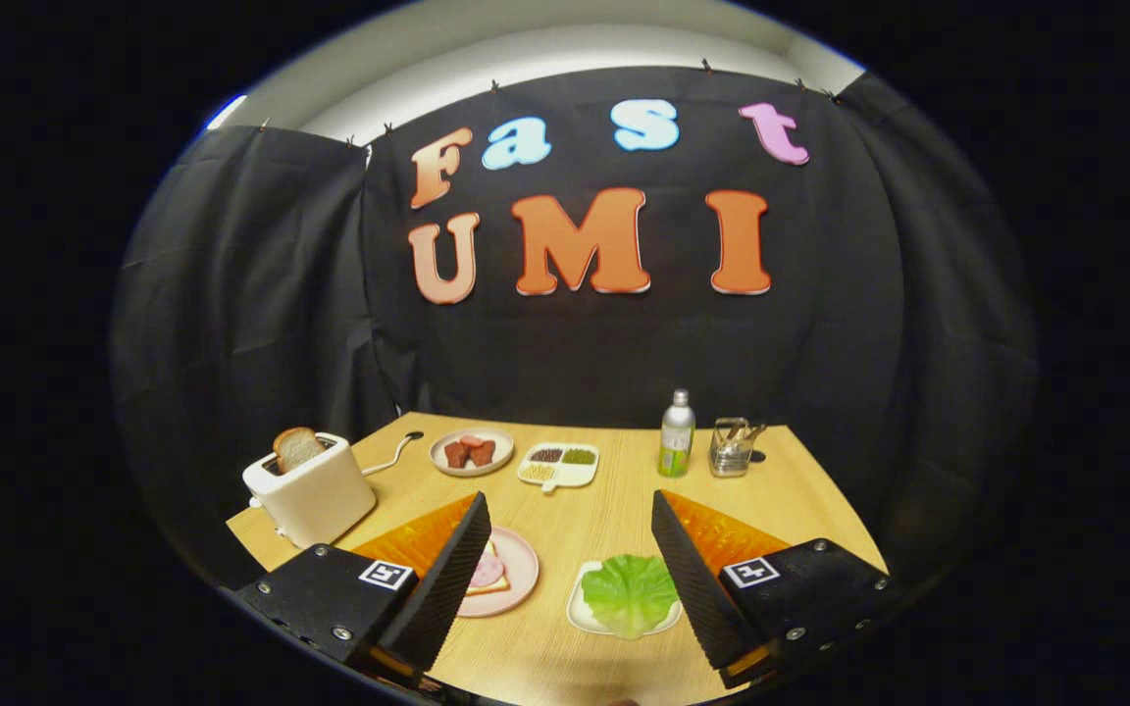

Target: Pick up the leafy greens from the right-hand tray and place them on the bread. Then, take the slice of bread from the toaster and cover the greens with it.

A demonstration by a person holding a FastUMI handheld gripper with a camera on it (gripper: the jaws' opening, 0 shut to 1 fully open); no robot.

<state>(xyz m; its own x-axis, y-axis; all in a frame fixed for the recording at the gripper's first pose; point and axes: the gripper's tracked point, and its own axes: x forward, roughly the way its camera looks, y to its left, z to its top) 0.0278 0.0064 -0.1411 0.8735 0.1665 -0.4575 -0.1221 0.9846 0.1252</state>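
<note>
Gripper (565,554) spread wide above the wooden surface (585,529), holding nothing. Lettuce leaf (630,592) on small white tray (580,610), between the fingers, nearer the right one. Pink plate (518,579) with bread and ham slice (488,571) beside the left finger. White toaster (310,490) further left, bread slice (297,448) standing up in its slot.

Two plates (506,588), one toaster (315,490), one bottle (676,433).

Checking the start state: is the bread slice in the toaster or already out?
In. The bread slice stands upright in the toaster, top protruding. The gripper is open, holding nothing.
</note>
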